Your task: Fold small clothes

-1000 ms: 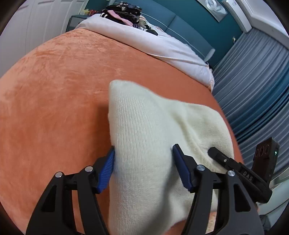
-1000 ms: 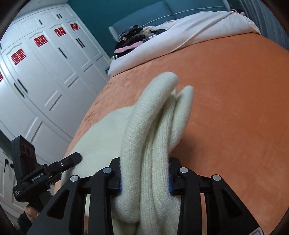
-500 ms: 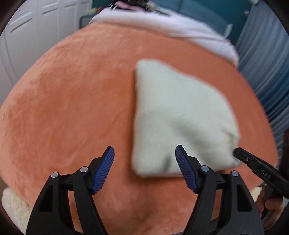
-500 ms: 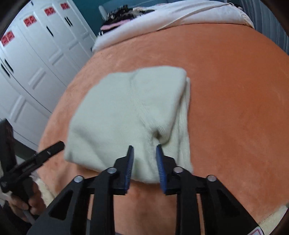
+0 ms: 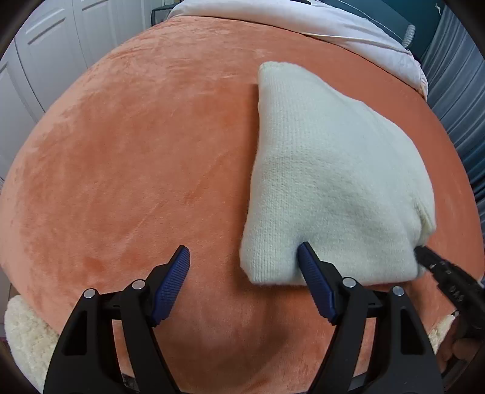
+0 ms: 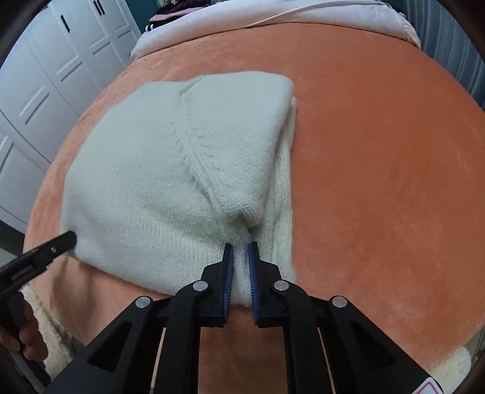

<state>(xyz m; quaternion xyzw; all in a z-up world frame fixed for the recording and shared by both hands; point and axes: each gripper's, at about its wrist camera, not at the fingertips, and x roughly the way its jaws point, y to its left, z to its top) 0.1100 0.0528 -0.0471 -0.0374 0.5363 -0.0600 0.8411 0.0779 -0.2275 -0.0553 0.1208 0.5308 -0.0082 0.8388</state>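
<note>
A cream knit garment point(image 5: 330, 181) lies folded on the orange blanket point(image 5: 136, 151); it also shows in the right wrist view point(image 6: 169, 163). My left gripper point(image 5: 244, 253) is open and holds nothing; its right fingertip point(image 5: 304, 251) touches the garment's near left corner. My right gripper point(image 6: 241, 247) is shut on the garment's near edge, with knit fabric pinched between the blue pads. The right gripper's tip point(image 5: 430, 257) shows at the garment's near right corner in the left wrist view. The left gripper's tip point(image 6: 60, 241) shows at the near left corner in the right wrist view.
A white sheet point(image 5: 318, 27) covers the far end of the bed, with a pile of dark clothes point(image 6: 178, 9) on it. White wardrobe doors point(image 6: 45, 75) stand to the left. Blue-grey curtains point(image 5: 454, 91) hang to the right. A fluffy cream rug point(image 5: 27, 333) lies below the bed edge.
The garment came down from a lifted hold and now lies flat on the blanket. My left gripper has drawn back to its near corner. My right gripper has narrowed onto the near edge.
</note>
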